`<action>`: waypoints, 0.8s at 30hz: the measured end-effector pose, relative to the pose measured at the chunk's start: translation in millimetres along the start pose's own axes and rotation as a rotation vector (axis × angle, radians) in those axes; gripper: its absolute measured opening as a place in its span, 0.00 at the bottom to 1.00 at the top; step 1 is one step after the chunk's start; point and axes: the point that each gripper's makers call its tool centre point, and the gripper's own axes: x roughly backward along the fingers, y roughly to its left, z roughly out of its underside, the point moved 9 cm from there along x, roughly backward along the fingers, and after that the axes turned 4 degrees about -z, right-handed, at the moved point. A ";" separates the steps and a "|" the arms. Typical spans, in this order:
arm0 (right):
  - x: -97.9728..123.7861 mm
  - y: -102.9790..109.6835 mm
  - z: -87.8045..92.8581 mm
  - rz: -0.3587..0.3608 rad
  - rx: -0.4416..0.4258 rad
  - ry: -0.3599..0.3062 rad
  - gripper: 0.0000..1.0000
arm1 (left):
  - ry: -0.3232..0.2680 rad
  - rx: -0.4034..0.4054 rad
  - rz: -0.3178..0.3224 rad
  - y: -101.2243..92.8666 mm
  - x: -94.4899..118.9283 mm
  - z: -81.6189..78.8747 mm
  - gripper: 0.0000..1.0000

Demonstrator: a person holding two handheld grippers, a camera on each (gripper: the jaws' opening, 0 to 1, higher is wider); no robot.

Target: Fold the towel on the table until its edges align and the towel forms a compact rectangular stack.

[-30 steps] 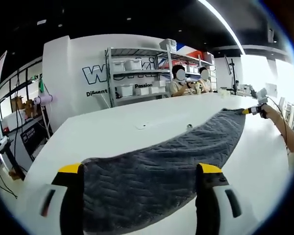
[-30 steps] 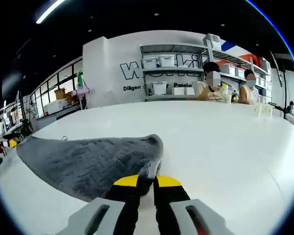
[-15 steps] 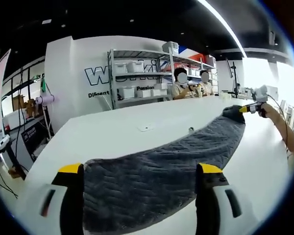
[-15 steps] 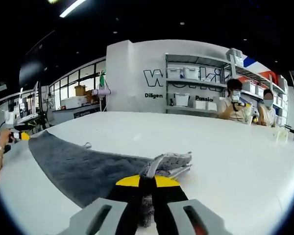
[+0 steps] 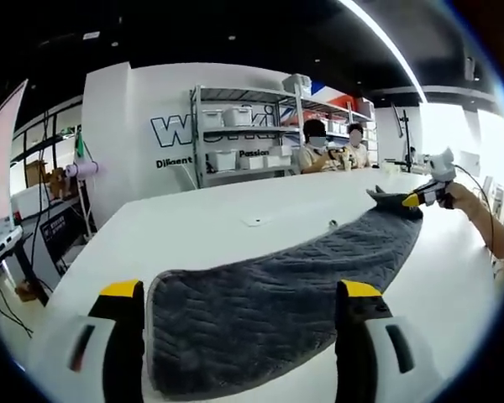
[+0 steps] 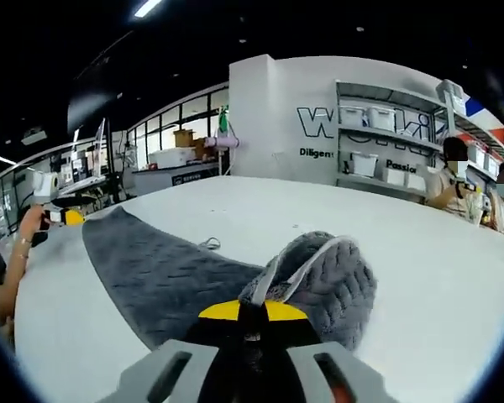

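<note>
A long grey quilted towel [image 5: 269, 294] lies on the white table [image 5: 193, 231], running from just in front of me to the far right. My left gripper [image 5: 239, 290] is open wide, its yellow-tipped jaws standing either side of the towel's near end without touching it. At the far end my right gripper [image 5: 413, 200] holds that end a little off the table. In the right gripper view my right gripper [image 6: 252, 311] is shut on the towel's edge, and the lifted end [image 6: 319, 273] curls over above the flat part [image 6: 155, 269]. The left gripper [image 6: 65, 217] shows far left.
A metal shelf rack [image 5: 244, 134] with white bins stands against the back wall. Two people [image 5: 332, 151] sit at the table's far side. A small flat item [image 5: 254, 222] and a tiny object [image 5: 332, 223] lie on the table beyond the towel. A hand [image 6: 25, 231] holds the left gripper.
My right gripper has raised its end of the towel, which now curls over in a hump, and its view has swung along the towel. The left gripper stays open, almost still.
</note>
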 end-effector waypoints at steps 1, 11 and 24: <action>-3.4 6.0 -0.7 -0.023 0.003 0.003 0.07 | 0.001 -0.002 0.000 -0.5 -0.1 -0.2 1.00; -13.4 41.8 -18.8 -0.150 0.042 -0.005 0.07 | 0.005 -0.024 0.017 -5.3 -1.4 -1.1 1.00; -37.1 72.7 -36.3 -0.235 0.081 0.000 0.07 | 0.001 -0.031 0.009 -4.5 1.0 -2.1 1.00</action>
